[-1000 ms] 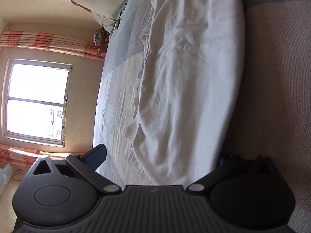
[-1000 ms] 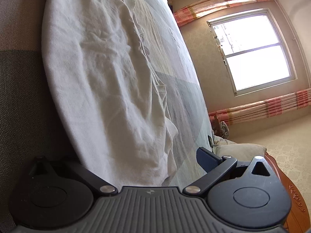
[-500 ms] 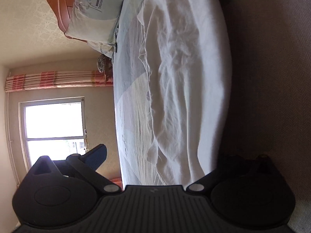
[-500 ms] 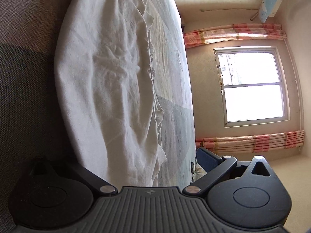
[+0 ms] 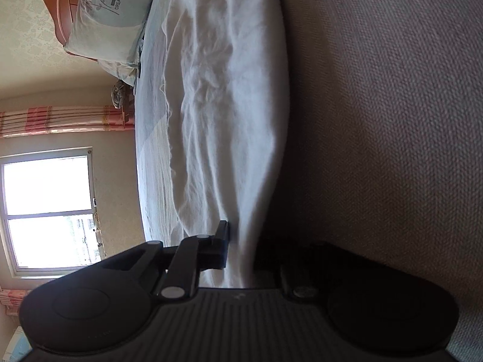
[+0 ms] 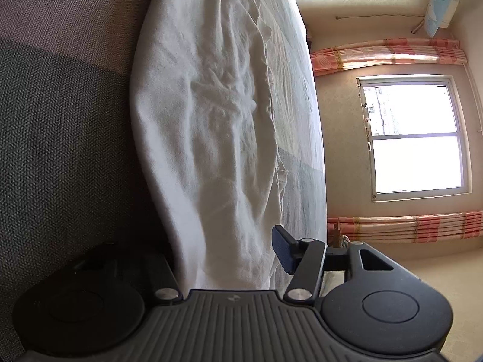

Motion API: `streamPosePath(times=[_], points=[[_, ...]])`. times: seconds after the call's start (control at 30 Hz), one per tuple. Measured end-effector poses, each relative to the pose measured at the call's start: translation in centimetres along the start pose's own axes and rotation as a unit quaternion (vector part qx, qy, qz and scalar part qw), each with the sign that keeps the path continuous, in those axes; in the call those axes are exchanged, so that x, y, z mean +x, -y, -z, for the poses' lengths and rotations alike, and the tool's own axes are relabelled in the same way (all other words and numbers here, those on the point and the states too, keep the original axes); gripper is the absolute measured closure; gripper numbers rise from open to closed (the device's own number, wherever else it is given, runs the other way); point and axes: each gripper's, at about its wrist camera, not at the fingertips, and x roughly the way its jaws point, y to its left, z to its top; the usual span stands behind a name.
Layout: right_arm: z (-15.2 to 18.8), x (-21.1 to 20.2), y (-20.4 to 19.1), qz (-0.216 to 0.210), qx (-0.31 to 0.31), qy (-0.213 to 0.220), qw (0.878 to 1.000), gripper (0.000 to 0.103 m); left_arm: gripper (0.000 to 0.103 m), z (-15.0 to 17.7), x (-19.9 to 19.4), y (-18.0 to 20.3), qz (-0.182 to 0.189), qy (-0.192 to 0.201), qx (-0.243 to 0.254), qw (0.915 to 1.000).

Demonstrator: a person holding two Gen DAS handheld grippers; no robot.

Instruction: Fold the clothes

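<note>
The white garment (image 5: 229,114) lies in a long band down the middle of both frames, along the bed's (image 5: 151,157) edge; it looks thin, limp and light, best taken at its near corners. My left gripper (image 5: 241,247) is clamped on that fabric at lower centre, its right finger lost in shadow. My right gripper (image 6: 229,256) is closing around the cloth, not yet pinching; its left finger is dark.

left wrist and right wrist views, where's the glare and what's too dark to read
Left wrist view: the window is blown out white, the cloth is well lit, the gripper's far finger is lost in shadow. Right wrist view: the window glares too, and the left side is dark.
</note>
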Motion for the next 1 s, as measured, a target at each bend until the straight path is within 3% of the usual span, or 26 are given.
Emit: streamPosePath(times=[0.07, 0.1, 0.13, 0.23, 0.37, 0.53, 0.67, 0.83, 1.0], points=[[-0.1, 0.1, -0.5, -0.010, -0.001, -0.001, 1.000, 0.067, 0.103, 0.2, -0.1, -0.2, 0.002, 0.000, -0.018, 0.9998], [-0.1, 0.0, -1.0, -0.019, -0.003, -0.001, 1.000, 0.086, 0.103, 0.2, 0.0, -0.3, 0.005, 0.000, -0.024, 0.9997], [-0.1, 0.0, -1.7, -0.017, -0.009, -0.002, 1.000, 0.095, 0.103, 0.2, 0.0, -0.4, 0.005, 0.000, -0.025, 0.9997], [0.0, -0.2, -2.5, -0.004, -0.009, -0.002, 1.000, 0.094, 0.102, 0.0, -0.1, -0.4, 0.001, -0.005, -0.013, 0.9999], [0.0, -0.2, -2.3, -0.005, -0.012, -0.006, 1.000, 0.094, 0.090, -0.2, -0.7, -0.5, -0.007, -0.014, -0.007, 0.9999], [0.0, -0.2, -2.5, -0.004, -0.017, -0.011, 1.000, 0.094, 0.103, -0.1, -1.2, 0.3, 0.003, -0.011, -0.011, 0.9999], [0.0, -0.2, -1.5, -0.029, -0.009, -0.011, 0.999, 0.095, 0.102, 0.2, -1.3, -0.9, 0.027, -0.006, -0.032, 0.9991], [-0.1, -0.1, 2.2, -0.096, 0.044, -0.014, 0.994, 0.097, 0.102, 0.8, -2.0, -2.0, 0.041, 0.006, -0.030, 0.9987], [-0.1, -1.7, 5.0, -0.114, 0.075, -0.004, 0.991, 0.097, 0.102, 1.7, -4.1, -3.0, 0.042, 0.013, -0.041, 0.9982]])
